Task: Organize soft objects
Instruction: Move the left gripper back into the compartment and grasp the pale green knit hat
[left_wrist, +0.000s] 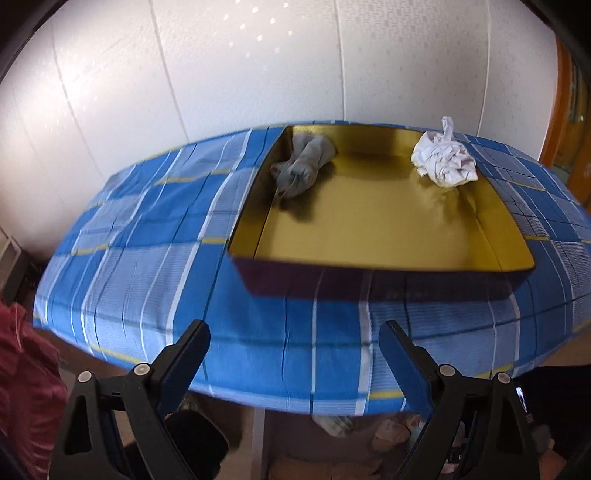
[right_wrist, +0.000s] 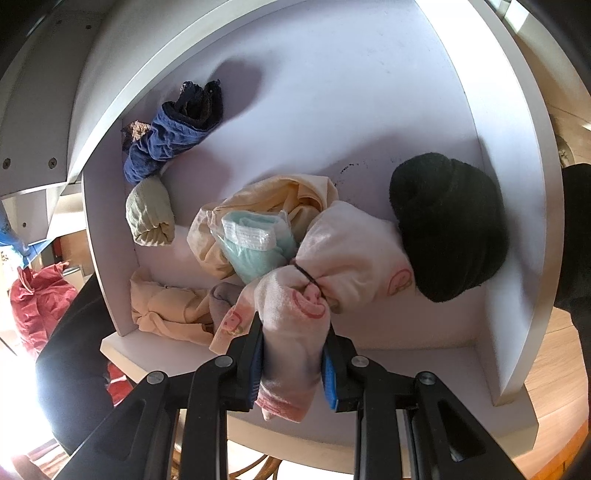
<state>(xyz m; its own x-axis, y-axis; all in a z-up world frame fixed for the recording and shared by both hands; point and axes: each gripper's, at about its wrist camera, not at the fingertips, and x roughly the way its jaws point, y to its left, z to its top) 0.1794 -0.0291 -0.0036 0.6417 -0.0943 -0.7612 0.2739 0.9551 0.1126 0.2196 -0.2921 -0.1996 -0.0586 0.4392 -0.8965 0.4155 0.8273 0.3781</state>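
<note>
In the left wrist view a gold-lined tray (left_wrist: 436, 254) sits on the blue plaid table. A grey cloth bundle (left_wrist: 303, 166) lies in its far left corner and a crumpled white cloth (left_wrist: 445, 157) in its far right corner. My left gripper (left_wrist: 293, 345) is open and empty, hovering before the table's near edge. In the right wrist view my right gripper (right_wrist: 293, 343) is shut on a pink-and-white printed cloth bundle (right_wrist: 332, 269) tied with a black band, inside a white shelf compartment (right_wrist: 332, 92).
The shelf also holds a blue cloth (right_wrist: 166, 136), a green roll (right_wrist: 149, 214), a cream cloth around a bagged teal item (right_wrist: 255, 240), a peach bundle (right_wrist: 166, 306) and a black knit item (right_wrist: 447, 225). A red garment (right_wrist: 37, 302) lies left.
</note>
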